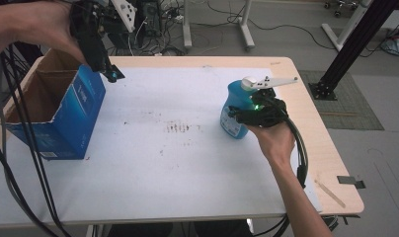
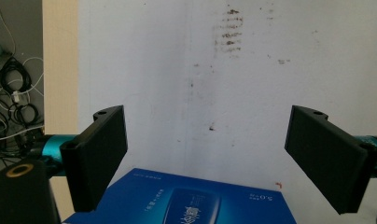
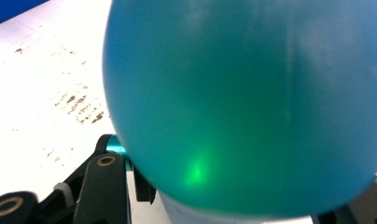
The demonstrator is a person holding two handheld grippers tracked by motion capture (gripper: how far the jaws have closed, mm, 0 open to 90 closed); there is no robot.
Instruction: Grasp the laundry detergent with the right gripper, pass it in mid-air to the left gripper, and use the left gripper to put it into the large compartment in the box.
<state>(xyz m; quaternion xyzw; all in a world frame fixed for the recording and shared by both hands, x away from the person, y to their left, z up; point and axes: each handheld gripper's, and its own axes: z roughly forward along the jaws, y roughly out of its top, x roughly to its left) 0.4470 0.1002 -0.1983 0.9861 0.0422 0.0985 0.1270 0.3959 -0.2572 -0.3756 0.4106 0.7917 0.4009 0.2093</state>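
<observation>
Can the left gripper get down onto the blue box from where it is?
Probably yes: the left gripper hangs open just above the blue box, nothing between them. The right gripper is away at the blue bottle.

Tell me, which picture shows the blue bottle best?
The high view: there the whole blue bottle stands upright on the table with its white cap, the right tongs gripping it. The right gripper view has just a blurry blue-green close-up.
</observation>
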